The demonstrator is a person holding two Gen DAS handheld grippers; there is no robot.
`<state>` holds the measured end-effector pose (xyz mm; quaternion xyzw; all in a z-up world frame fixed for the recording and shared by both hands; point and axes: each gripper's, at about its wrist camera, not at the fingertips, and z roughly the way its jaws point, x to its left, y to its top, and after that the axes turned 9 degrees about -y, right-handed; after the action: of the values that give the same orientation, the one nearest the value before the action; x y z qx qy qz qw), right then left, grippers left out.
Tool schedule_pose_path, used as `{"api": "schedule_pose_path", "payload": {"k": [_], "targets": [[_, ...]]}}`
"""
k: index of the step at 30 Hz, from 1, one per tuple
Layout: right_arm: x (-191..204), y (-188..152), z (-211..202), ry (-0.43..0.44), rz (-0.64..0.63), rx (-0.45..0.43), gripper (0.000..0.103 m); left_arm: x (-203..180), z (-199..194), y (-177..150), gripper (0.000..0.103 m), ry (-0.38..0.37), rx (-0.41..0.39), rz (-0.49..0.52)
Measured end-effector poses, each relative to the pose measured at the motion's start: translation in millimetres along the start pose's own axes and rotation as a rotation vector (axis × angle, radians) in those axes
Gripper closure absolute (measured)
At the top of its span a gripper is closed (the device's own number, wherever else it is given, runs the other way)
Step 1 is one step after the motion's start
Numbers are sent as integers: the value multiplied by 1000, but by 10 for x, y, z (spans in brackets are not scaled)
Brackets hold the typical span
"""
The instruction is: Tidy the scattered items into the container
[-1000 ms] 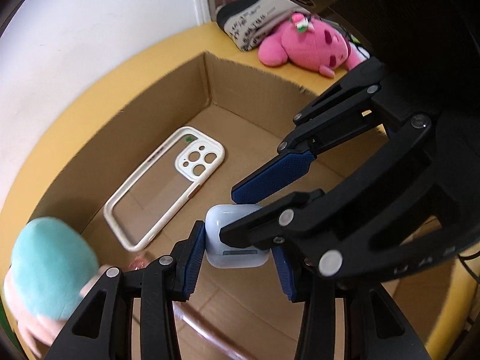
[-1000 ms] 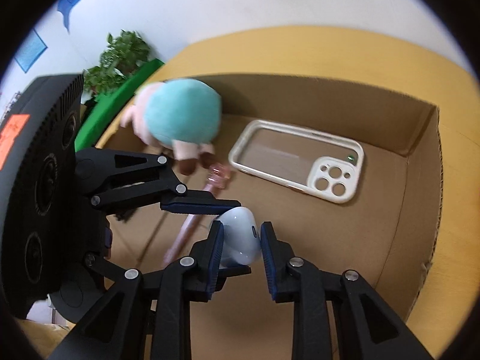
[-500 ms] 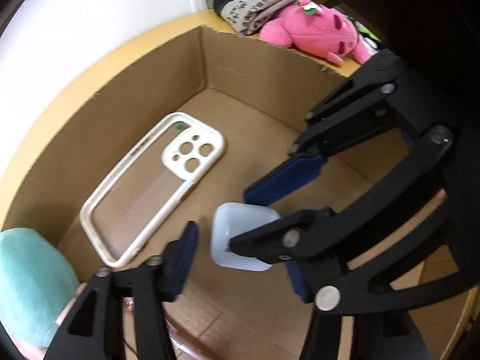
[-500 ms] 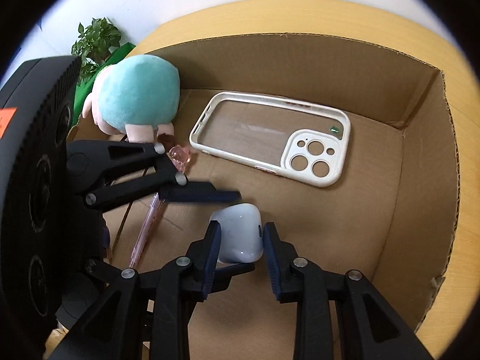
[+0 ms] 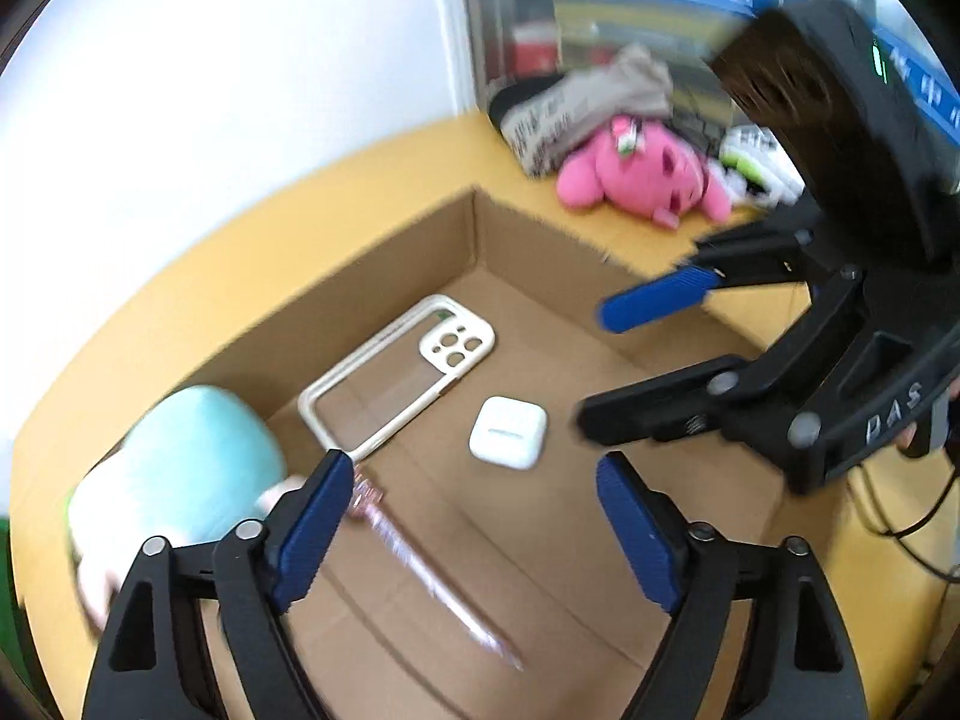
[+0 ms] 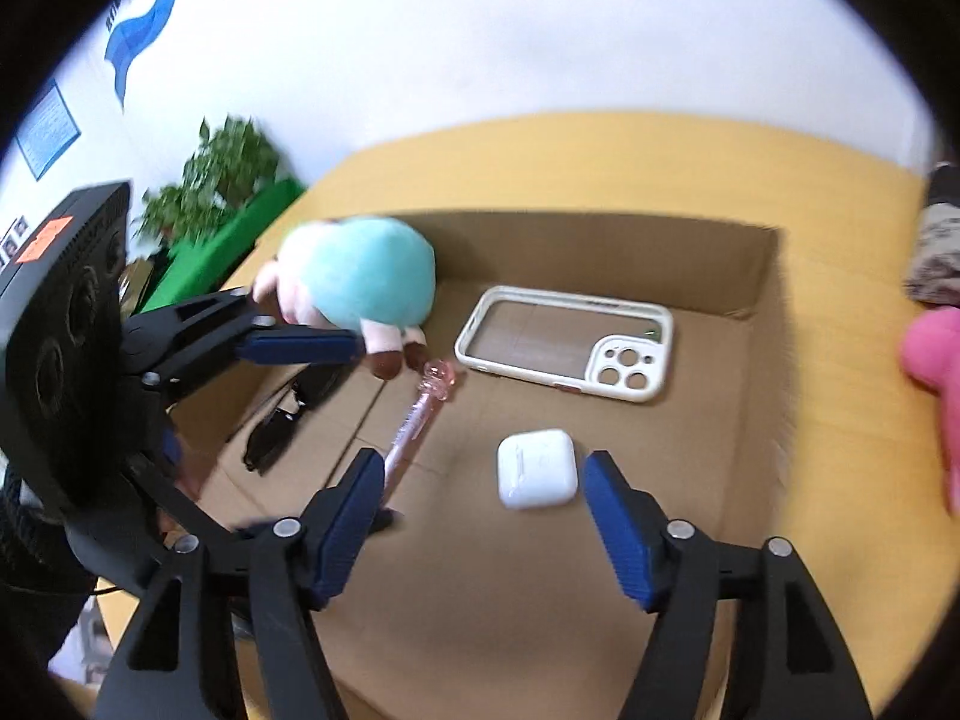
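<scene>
A white earbud case (image 5: pixel 509 432) (image 6: pixel 537 468) lies loose on the floor of the cardboard box (image 5: pixel 372 276) (image 6: pixel 600 252). My left gripper (image 5: pixel 474 471) hovers above and short of it, its jaws opening wide and nothing between the pads. My right gripper (image 6: pixel 483 468) also hangs over the box with its jaws opening; the case lies just ahead of its right finger and touches neither pad. Also in the box are a white phone case (image 5: pixel 399 381) (image 6: pixel 564 348), a teal plush (image 5: pixel 180 468) (image 6: pixel 360 276), a pink pen (image 5: pixel 420 570) (image 6: pixel 414 420) and black sunglasses (image 6: pixel 288 420).
A pink plush (image 5: pixel 642 180) (image 6: pixel 936 372) lies on the yellow table (image 5: pixel 360 192) beyond the box's far corner, beside a grey printed bag (image 5: pixel 576 108). A potted plant (image 6: pixel 222 180) stands past the table's left end. Cables (image 5: pixel 900 516) trail on the right.
Both grippers were closed around the earbud case; both have since opened wide and risen back. The case now lies flat and free on the box floor.
</scene>
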<state>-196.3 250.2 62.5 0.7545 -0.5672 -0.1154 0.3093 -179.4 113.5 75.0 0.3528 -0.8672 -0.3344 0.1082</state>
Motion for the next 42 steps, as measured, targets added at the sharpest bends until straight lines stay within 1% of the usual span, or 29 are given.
{"api": "schedule_pose_path", "payload": {"k": [2, 4, 6, 7, 8, 10, 12, 13, 14, 16, 17, 20, 22, 23, 25, 29, 32, 34, 39, 42], "targets": [[83, -191, -273, -29, 34, -46, 27, -20, -320, -115, 9, 42, -61, -30], [242, -420, -483, -59, 59, -90, 26, -100, -540, -256, 3, 81, -113, -60], [417, -493, -523, -91, 52, -108, 26, -154, -751, -471, 2, 133, -157, -108], [510, -581, -558, -127, 48, -126, 26, -188, -839, -607, 2, 155, -176, -141], [591, -686, -621, -170, 54, -154, 26, -215, -845, -685, 2, 168, -189, -163], [715, -875, -710, -217, 93, -227, 26, -268, -904, -900, 2, 215, -220, -215], [785, -976, -704, -251, 105, -256, 26, -319, -992, -1117, 2, 264, -244, -244], [838, -1037, -689, -276, 100, -277, 26, -334, -1011, -1225, 2, 310, -258, -263], [866, -1077, -678, -293, 91, -293, 26, -333, -1014, -1298, 2, 338, -264, -279], [898, -1119, -640, -310, 94, -316, 26, -307, -1030, -1455, 1, 374, -283, -322], [906, -1143, -629, -320, 102, -337, 26, -273, -1045, -1543, 1, 386, -297, -362], [933, -1212, -590, -350, 93, -371, 26, -203, -993, -1691, 1, 391, -327, -431], [933, -1253, -508, -374, 97, -373, 26, -184, -929, -1743, 1, 405, -340, -447], [933, -1286, -472, -405, 96, -382, 26, -175, -894, -1776, 1, 410, -344, -455], [941, -1336, -451, -439, 93, -407, 26, -168, -831, -1802, 1, 418, -350, -460], [938, -1354, -339, -448, 80, -391, 26, -183, -697, -1823, 1, 434, -366, -461], [940, -1397, -239, -456, 71, -375, 26, -252, -606, -1833, 1, 472, -357, -426], [939, -1438, -247, -461, 72, -404, 24, -285, -609, -1856, 0, 489, -390, -412], [938, -1439, -238, -465, 80, -401, 20, -280, -597, -1848, 0, 490, -385, -420], [942, -1434, -226, -466, 79, -397, 19, -280, -599, -1849, 0, 489, -384, -421]]}}
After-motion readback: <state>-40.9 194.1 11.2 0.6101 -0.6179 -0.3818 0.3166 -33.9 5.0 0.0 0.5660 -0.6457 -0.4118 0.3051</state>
